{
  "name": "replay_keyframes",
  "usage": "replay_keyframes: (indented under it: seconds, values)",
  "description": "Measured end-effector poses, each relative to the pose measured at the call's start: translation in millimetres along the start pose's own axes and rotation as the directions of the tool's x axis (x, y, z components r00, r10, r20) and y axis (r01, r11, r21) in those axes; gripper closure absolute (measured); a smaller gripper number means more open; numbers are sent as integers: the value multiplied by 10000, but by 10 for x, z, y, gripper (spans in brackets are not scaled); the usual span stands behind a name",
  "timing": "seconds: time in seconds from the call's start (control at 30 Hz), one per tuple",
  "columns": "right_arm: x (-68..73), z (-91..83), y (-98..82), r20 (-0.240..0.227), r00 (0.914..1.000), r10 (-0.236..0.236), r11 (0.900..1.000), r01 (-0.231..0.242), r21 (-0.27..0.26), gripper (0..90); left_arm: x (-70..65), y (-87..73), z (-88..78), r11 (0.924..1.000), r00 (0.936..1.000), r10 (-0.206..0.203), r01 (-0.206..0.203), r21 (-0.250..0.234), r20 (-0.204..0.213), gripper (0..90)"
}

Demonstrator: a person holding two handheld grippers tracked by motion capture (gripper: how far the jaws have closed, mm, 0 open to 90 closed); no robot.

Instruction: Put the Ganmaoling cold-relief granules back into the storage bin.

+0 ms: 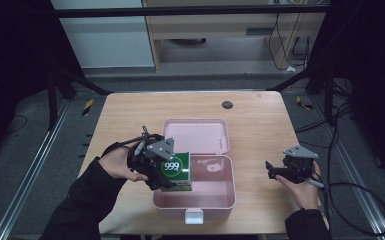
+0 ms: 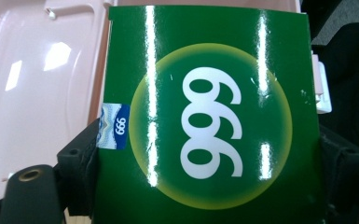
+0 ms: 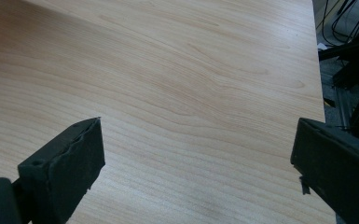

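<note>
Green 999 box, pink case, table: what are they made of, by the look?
Green 999 box: likely glossy coated cardboard; sharp flat edges, bright streak reflections. Held between the left gripper jaws.
Pink case: probably moulded plastic, smooth semi-gloss; rounded corners, soft highlights on the lid, white latch.
Table: light wood grain, matte; solid wood or laminate, cannot tell.

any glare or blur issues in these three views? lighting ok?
Left gripper view: vertical glare streaks on the glossy green box, soft highlights on the pink case, print sharp. High view: table evenly lit, surroundings dark, left gripper legible. Right gripper view: the black pads slightly soft, wood grain clear, no glare.
</note>
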State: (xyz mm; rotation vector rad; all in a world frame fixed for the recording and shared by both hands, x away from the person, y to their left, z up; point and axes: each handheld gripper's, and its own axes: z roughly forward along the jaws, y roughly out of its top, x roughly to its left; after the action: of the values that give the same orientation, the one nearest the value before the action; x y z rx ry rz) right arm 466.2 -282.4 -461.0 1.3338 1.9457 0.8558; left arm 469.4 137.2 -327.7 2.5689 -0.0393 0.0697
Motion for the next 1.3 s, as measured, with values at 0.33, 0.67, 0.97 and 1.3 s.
replay_keyframes:
  seconds: [0.33, 0.67, 0.97, 1.3]
  values:
    - [5, 5, -3, -12, 10000, -19, 10000, 19, 45, 30, 15, -42, 154, 9996, 9998, 30, -36, 293, 193, 149]
    - [9, 17, -5, -26, 9999, -117, 9999, 117, 71, 29, 7, -113, 305, 9986, 9994, 93, -111, 521, 340, 148]
    - [13, 18, -6, -49, 9999, -100, 9999, 101, 103, 29, 6, -177, 409, 9975, 9991, -7, -24, 705, 426, 148]
    - [15, 21, -6, -43, 9999, -93, 9999, 94, 113, 28, -2, -269, 474, 9967, 9991, -130, 97, 801, 413, 147]
